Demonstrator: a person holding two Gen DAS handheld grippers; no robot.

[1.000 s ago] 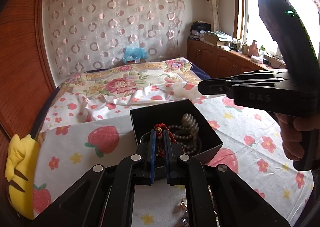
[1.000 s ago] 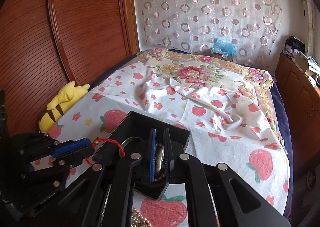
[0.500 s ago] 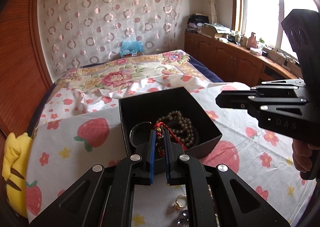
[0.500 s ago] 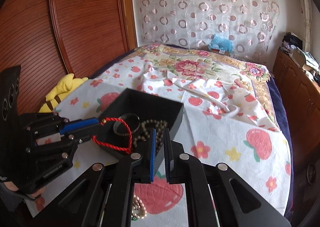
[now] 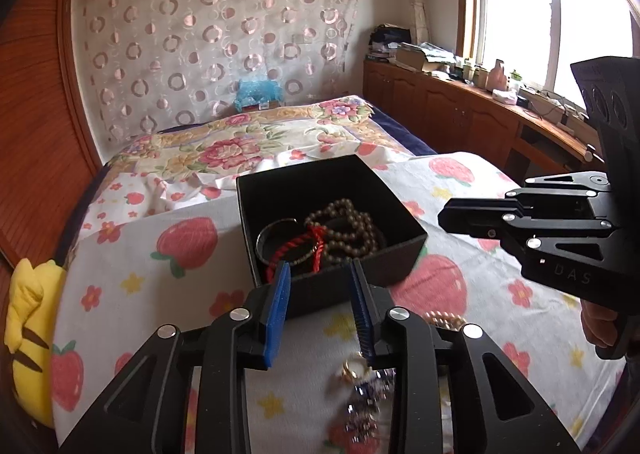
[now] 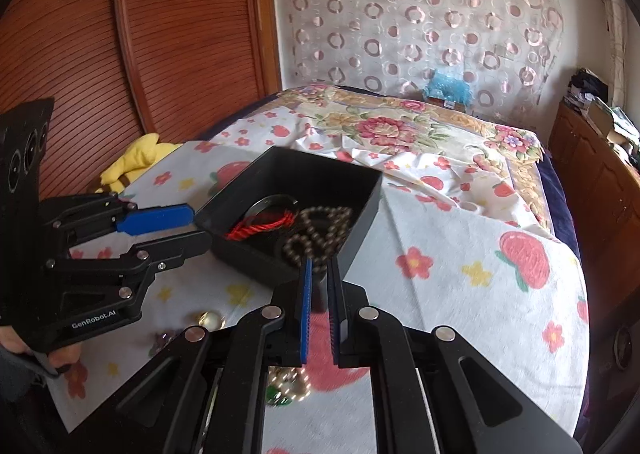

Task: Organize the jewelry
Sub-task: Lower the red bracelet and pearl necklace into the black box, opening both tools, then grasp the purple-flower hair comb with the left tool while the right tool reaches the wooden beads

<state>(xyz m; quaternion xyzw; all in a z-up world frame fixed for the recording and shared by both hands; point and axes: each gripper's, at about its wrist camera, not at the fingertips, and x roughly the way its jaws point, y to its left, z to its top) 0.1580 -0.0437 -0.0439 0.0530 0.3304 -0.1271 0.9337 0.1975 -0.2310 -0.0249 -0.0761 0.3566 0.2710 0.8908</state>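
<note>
A black open box sits on the strawberry-print cloth. In it lie a red cord bracelet, a brown bead string and a metal bangle. My left gripper is open and empty at the box's near-left rim. My right gripper is nearly shut with nothing between the pads, near the box's right corner. Loose jewelry lies on the cloth below the grippers: a gold ring, pale beads.
A yellow plush toy lies at the cloth's left edge. A floral bedspread stretches behind the box. A wooden panel wall stands left, and low cabinets with clutter run along the window at right.
My left gripper has opened and let the red cord bracelet drop into the box. Both grippers have pulled back from the box a little.
</note>
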